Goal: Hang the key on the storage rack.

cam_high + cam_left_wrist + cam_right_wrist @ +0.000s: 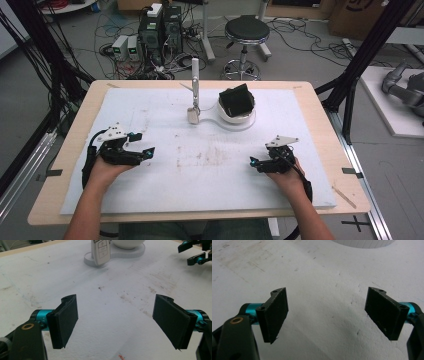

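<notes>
A workshop floor strewn with cables, computer towers and a round black stool [247,29] lies beyond a pale wooden worktop [67,145] covered by a white foam-like sheet [150,185], its surface grainy, scuffed and stained brown near the middle. At the far centre of the sheet sits a smooth white stand [235,119] with a flat, rounded base and a bowl-shaped part bearing a boxy black object [235,100]. On the base's left lobe a slim white post [195,75] rises, and a silvery-white car key fob [101,251] with moulded buttons hangs upright just over that lobe.

The left hand-held gripper [142,145] rests low over the sheet's left side, well apart from the fob. In the left gripper view its flat, matte black rectangular pads [65,320] on turquoise metal stubs stand wide apart, with bare sheet between them. The right hand-held gripper [256,162] sits over the right side, its pads [274,315] likewise spread wide, grasping and touching nothing.
</notes>
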{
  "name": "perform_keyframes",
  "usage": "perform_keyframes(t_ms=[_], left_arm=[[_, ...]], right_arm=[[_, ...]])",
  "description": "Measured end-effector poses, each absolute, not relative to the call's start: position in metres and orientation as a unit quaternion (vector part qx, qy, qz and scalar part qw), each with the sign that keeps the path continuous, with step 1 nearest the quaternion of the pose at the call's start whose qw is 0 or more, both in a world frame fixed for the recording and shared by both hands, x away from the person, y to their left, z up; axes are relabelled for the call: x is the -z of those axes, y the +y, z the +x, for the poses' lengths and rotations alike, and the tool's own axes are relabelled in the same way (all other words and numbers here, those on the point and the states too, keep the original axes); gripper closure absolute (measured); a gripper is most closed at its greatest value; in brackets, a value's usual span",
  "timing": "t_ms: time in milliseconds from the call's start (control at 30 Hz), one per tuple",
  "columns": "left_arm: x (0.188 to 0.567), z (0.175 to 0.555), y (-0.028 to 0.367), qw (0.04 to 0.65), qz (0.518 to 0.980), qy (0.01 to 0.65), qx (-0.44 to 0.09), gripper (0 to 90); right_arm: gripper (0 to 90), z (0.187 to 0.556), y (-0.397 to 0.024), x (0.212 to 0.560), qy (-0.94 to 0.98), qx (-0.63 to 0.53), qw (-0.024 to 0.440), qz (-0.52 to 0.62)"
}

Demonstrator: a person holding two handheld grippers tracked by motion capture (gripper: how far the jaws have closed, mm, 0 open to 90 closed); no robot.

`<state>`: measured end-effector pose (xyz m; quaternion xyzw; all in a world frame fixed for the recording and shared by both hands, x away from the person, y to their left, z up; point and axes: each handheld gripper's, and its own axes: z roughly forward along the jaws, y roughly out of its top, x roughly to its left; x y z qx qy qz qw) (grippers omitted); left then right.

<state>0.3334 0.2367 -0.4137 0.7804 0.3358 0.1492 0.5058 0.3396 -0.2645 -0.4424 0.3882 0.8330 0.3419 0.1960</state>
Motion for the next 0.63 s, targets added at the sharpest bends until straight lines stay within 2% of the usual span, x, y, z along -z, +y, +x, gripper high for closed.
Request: perform_keyframes(t_ms=[633], left_arm=[[0.4161,0.3352,0.2351,0.509,0.779,0.340,-0.134,20.5]], right_arm=[[19.1,0.3397,-0.2641,0.4431,0.835,-0.337,0.196,0.388]])
